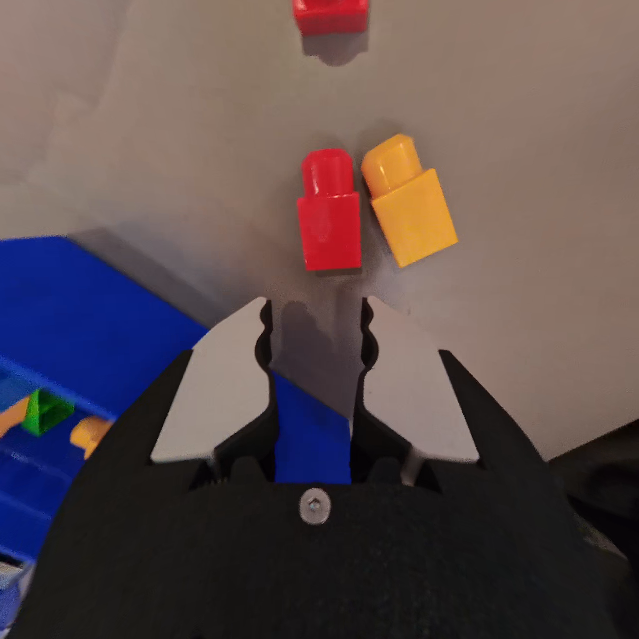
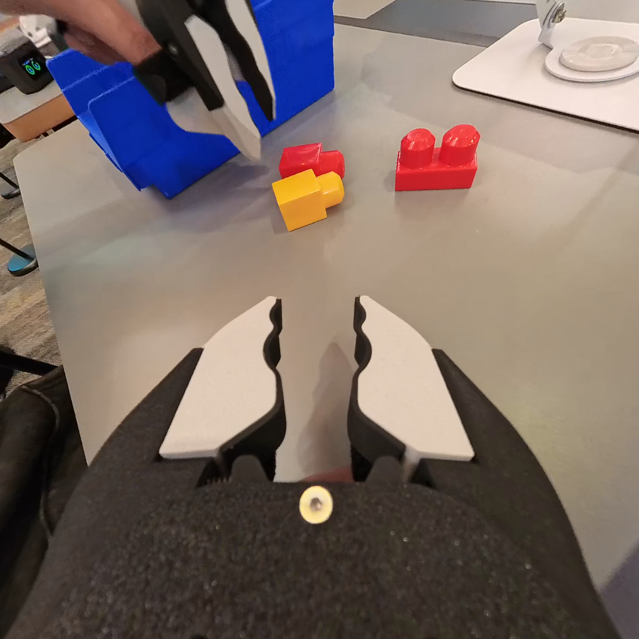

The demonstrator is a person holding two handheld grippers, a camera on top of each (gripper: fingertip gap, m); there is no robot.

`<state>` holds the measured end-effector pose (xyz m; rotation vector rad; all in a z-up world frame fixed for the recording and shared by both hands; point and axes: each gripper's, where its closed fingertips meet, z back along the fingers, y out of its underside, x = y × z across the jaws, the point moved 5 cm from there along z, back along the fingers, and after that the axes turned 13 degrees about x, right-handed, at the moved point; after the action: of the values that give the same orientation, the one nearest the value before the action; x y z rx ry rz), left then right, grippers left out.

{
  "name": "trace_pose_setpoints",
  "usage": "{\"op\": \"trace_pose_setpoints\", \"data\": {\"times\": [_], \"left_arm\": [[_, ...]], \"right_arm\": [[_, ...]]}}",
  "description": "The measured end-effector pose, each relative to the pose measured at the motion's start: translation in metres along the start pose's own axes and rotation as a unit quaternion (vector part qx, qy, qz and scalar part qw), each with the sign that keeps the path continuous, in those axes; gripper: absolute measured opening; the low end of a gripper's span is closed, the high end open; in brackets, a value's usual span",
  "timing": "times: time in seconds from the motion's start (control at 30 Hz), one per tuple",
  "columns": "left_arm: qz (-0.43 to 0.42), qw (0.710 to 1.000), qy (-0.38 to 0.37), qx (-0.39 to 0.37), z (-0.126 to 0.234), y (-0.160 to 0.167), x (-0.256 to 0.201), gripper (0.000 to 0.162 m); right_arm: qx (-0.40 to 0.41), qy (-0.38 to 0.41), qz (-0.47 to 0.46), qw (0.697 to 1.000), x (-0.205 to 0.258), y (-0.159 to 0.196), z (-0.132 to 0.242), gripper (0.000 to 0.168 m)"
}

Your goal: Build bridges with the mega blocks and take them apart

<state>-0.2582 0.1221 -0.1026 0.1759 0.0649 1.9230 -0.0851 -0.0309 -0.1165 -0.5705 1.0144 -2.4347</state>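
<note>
Both tools are empty, their jaws parted. The left tool [image 1: 315, 304] hangs just above the grey table [image 2: 345, 262], tips pointing down at a small red block [image 1: 330, 221] that lies on its side with its single stud pointing away. A yellow block [image 1: 411, 204] of the same shape lies on its side right beside it, tilted slightly, the two nearly touching. The left tool's tips sit just short of the red block, not touching it. A hand [image 2: 103, 38] holds this tool over the blue bin [image 2: 173, 145], which stands close to the pair and holds a green piece [image 1: 45, 411] and more yellow ones. A two-stud red block [image 2: 436, 162] stands upright, apart from the pair. The right tool [image 2: 318, 304] hovers well back from all the blocks, over bare table. A white mat [image 2: 518, 86] lies at the far corner.
</note>
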Motion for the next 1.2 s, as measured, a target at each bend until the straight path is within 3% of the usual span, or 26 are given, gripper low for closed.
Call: {"op": "trace_pose_setpoints", "data": {"times": [0.13,0.2,0.27,0.4,0.53,0.7,1.0,1.1,1.13,1.2], "left_arm": [[0.063,0.989,0.020,-0.131,0.027,0.006,-0.023,0.073],[0.083,0.979,0.024,-0.183,0.024,0.001,-0.042,0.093],[0.087,0.978,-0.011,-0.188,0.010,-0.003,-0.053,0.106],[0.105,0.977,-0.036,-0.182,-0.012,-0.017,-0.053,0.115],[0.144,0.977,-0.051,-0.149,-0.020,-0.023,-0.028,0.113],[0.142,0.982,0.006,-0.126,-0.041,-0.029,-0.027,0.112],[0.136,0.982,0.043,-0.120,-0.043,-0.031,-0.024,0.102],[0.125,0.984,0.045,-0.114,-0.042,-0.032,-0.023,0.096],[0.123,0.985,0.045,-0.114,-0.041,-0.032,-0.023,0.082],[0.119,0.986,0.037,-0.115,-0.039,-0.031,-0.021,0.076]], "right_arm": [[-0.001,-0.002,0.000,1.000,0.001,-0.001,0.000,0.040],[0.001,-0.004,0.004,1.000,0.002,-0.001,-0.001,0.040],[0.004,-0.002,0.007,1.000,0.002,0.000,-0.001,0.040],[0.007,-0.001,0.005,1.000,0.001,0.001,-0.001,0.040],[0.003,0.003,0.005,1.000,0.000,0.000,0.002,0.040],[0.003,0.004,0.001,1.000,-0.003,0.000,0.003,0.039],[0.009,-0.001,0.002,1.000,-0.001,0.001,-0.001,0.039],[0.009,0.000,0.001,1.000,-0.001,0.001,-0.001,0.039],[0.009,0.000,0.001,1.000,-0.002,0.001,0.000,0.039],[0.008,0.000,-0.001,1.000,-0.003,0.001,0.000,0.039]]}}
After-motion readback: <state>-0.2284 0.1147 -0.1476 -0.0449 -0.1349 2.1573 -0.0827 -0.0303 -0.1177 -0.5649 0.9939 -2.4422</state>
